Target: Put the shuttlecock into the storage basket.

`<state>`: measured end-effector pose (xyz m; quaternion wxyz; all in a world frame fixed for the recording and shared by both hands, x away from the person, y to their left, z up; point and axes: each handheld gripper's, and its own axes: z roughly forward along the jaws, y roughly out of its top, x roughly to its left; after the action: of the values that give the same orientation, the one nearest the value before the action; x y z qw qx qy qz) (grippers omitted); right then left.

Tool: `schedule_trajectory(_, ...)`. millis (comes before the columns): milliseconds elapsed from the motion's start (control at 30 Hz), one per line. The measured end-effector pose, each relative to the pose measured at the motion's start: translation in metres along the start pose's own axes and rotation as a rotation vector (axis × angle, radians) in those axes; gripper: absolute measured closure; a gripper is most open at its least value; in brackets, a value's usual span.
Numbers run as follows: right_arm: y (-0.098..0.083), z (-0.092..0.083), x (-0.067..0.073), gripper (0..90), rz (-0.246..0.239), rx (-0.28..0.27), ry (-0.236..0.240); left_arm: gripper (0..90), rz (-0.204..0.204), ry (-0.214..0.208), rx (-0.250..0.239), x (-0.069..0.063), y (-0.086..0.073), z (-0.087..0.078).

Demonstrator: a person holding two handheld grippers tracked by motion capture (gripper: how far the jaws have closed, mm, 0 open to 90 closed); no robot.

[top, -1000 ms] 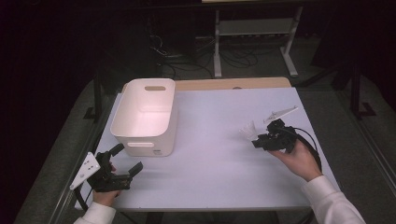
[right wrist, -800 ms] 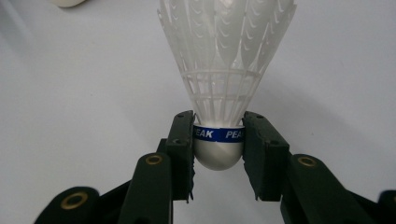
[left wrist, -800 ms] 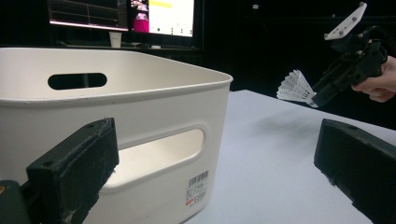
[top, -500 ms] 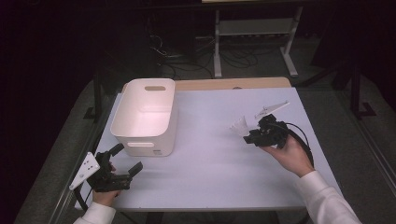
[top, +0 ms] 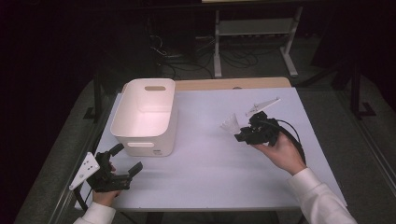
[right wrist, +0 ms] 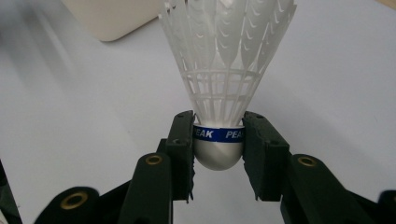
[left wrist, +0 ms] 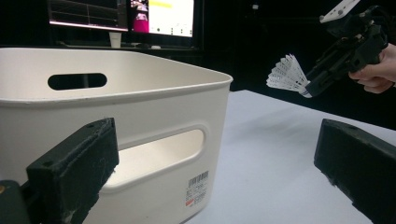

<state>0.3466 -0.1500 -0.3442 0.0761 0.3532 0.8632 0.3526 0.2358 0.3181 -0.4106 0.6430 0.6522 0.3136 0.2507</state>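
Observation:
A white plastic shuttlecock (right wrist: 224, 70) with a blue band on its white cork is clamped by the cork in my right gripper (right wrist: 218, 142). In the high view the right gripper (top: 239, 133) holds the shuttlecock (top: 229, 123) above the table's middle right, its skirt pointing left toward a white bin (top: 144, 115). The left gripper view shows the shuttlecock (left wrist: 287, 74) in the air at upper right. My left gripper (top: 126, 161) rests open at the table's front left corner, just in front of the bin (left wrist: 116, 121), with nothing between its jaws.
The bin has handle slots and a barcode label, and its inside looks bare. The white tabletop (top: 215, 168) ends close to the left gripper at the front and left. A metal stand (top: 254, 28) and cables sit on the dark floor behind.
My right gripper has carried the shuttlecock leftward and a little toward the table's middle. The left gripper has stayed still.

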Motion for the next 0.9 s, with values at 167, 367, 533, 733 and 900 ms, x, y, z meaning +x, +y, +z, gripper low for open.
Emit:
schedule_trajectory(167, 0.007, 0.003, 0.004, 63.7, -0.009, -0.005, 0.005, 0.0, -0.002, 0.001, -0.003, 0.000, 0.000, 0.000)
schedule_trajectory(367, 0.014, 0.007, 0.008, 63.6, -0.014, -0.005, 0.019, 0.0, 0.002, 0.000, 0.000, 0.000, 0.000, -0.001)
schedule_trajectory(533, 0.020, 0.009, 0.010, 63.6, -0.024, -0.014, 0.021, 0.0, 0.001, 0.000, 0.000, 0.000, 0.000, -0.001)
schedule_trajectory(733, 0.028, 0.014, 0.015, 63.5, -0.036, -0.017, 0.038, 0.0, 0.005, 0.000, 0.000, 0.001, 0.000, -0.001)
schedule_trajectory(900, 0.033, 0.016, 0.017, 63.5, -0.040, -0.021, 0.043, 0.0, 0.004, 0.000, -0.001, 0.001, 0.000, -0.001)
